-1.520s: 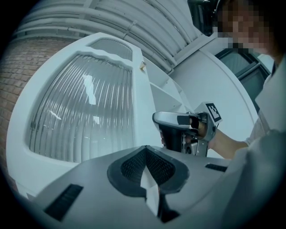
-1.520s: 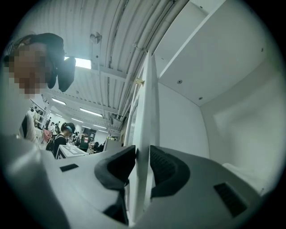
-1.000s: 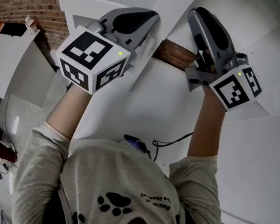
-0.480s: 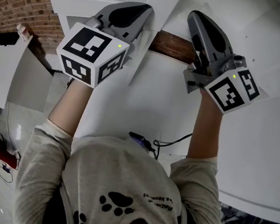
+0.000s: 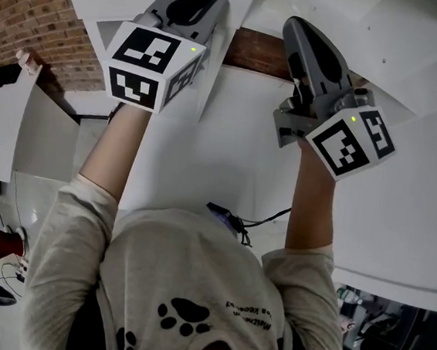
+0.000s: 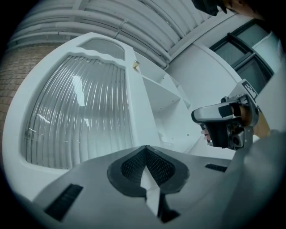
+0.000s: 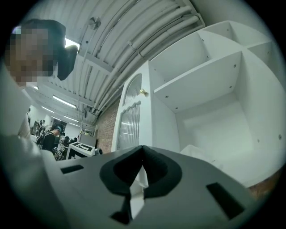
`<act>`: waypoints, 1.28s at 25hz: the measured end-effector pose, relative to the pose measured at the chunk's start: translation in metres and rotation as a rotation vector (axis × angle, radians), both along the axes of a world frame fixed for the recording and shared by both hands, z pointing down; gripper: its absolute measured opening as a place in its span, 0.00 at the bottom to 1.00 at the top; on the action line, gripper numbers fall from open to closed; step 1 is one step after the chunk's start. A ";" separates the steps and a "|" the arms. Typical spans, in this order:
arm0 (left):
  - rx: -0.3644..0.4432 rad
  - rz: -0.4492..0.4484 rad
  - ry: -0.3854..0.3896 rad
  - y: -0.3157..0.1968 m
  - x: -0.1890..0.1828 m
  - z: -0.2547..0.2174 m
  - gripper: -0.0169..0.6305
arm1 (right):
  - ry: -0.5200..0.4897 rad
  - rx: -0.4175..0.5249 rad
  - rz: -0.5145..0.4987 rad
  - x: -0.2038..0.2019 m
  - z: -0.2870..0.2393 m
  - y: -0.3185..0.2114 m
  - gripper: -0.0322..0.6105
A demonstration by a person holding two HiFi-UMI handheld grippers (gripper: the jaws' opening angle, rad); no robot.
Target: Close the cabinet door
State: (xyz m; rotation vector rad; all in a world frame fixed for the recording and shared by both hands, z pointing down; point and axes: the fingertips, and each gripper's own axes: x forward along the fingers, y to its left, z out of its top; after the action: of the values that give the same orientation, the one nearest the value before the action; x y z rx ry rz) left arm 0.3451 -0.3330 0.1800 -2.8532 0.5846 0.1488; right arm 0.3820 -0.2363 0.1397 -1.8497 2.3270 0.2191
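Observation:
The white cabinet door (image 6: 80,112) has a ribbed glass pane and a small knob (image 6: 135,65) on its free edge, and it stands open. In the right gripper view the door (image 7: 129,116) shows edge-on beside the open shelves (image 7: 210,85). My left gripper (image 5: 194,5) is shut and empty, close in front of the door's lower frame; whether it touches is hidden. In its own view the left gripper (image 6: 146,148) has its pads together. My right gripper (image 5: 304,39) is shut on nothing and points into the cabinet. The right gripper (image 7: 143,147) sits just right of the door's edge.
A brick wall (image 5: 35,3) and white panels (image 5: 8,109) lie to the left. A dark cable (image 5: 264,218) runs over the white surface (image 5: 206,146) below the grippers. A brown strip (image 5: 254,54) shows at the cabinet's base. People stand far off (image 7: 51,136).
Both grippers have shifted up and a little left in the head view, toward the cabinet. The right one moved more and now sits nearer the door's edge.

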 end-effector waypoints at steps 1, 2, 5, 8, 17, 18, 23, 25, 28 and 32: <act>-0.002 0.006 0.001 0.000 0.000 0.000 0.04 | -0.003 0.000 0.012 -0.003 0.001 0.003 0.06; -0.011 0.013 0.004 -0.001 -0.002 0.000 0.04 | -0.007 -0.001 0.022 -0.006 0.002 0.005 0.06; -0.043 0.028 0.015 -0.002 -0.009 0.001 0.04 | -0.019 -0.009 0.049 -0.014 0.008 0.009 0.06; -0.058 0.047 0.023 0.008 -0.017 0.001 0.04 | -0.027 -0.011 0.092 -0.016 0.013 0.018 0.06; -0.025 0.034 0.054 0.057 -0.061 0.003 0.04 | 0.038 -0.001 0.253 -0.035 0.027 0.042 0.06; -0.019 0.028 0.053 0.062 -0.066 0.005 0.04 | 0.042 0.002 0.266 -0.038 0.029 0.044 0.06; -0.025 0.001 0.048 0.080 -0.091 0.020 0.04 | 0.045 0.014 0.317 -0.052 0.043 0.053 0.06; -0.033 -0.021 0.051 0.084 -0.104 0.026 0.04 | 0.057 0.018 0.340 -0.059 0.049 0.057 0.06; -0.037 -0.054 0.055 0.088 -0.120 0.035 0.04 | 0.087 0.012 0.376 -0.069 0.061 0.063 0.06; -0.032 -0.100 0.045 0.094 -0.136 0.052 0.04 | 0.094 -0.018 0.400 -0.077 0.084 0.072 0.06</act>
State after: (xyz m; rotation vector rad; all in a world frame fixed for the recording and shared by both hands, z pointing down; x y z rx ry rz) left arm 0.2088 -0.2393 0.2320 -2.8506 0.7434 0.1884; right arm 0.3049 -0.1642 0.2241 -2.3461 1.9926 0.3396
